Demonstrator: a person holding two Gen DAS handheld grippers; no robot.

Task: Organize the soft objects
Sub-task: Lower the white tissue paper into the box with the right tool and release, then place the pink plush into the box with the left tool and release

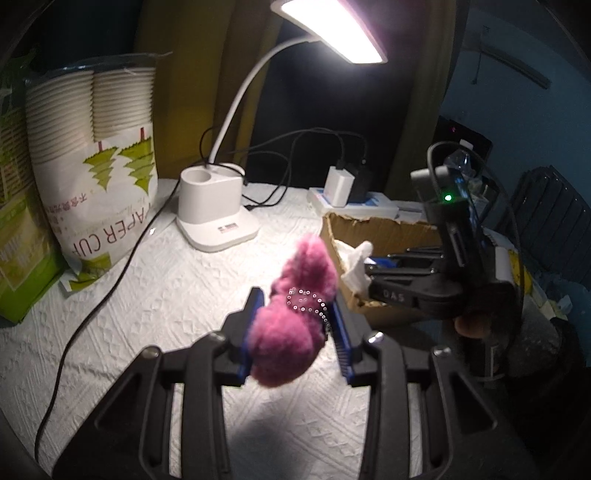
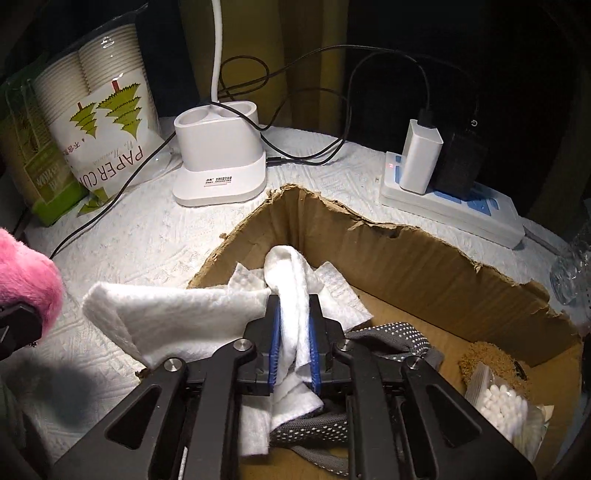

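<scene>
My left gripper (image 1: 295, 325) is shut on a pink plush toy (image 1: 295, 325) with a bead chain, held above the white table cover just left of the cardboard box (image 1: 384, 225). The toy's edge shows in the right wrist view (image 2: 26, 280). My right gripper (image 2: 294, 332) is shut on a white soft cloth (image 2: 184, 314) that drapes over the box's left rim. The box (image 2: 406, 258) is open and torn at the rim. It holds a grey dotted sock (image 2: 391, 332), a bag of cotton swabs (image 2: 502, 402) and a brown scrubby pad (image 2: 487, 354). The right gripper also shows in the left wrist view (image 1: 369, 273).
A white desk lamp base (image 2: 218, 162) stands behind the box, with its lit head (image 1: 332, 26) overhead. A paper cup pack (image 1: 96, 155) and a green box (image 1: 18, 258) stand at the left. A power strip with chargers (image 2: 450, 199) lies at the back right. Black cables (image 1: 92, 314) cross the table.
</scene>
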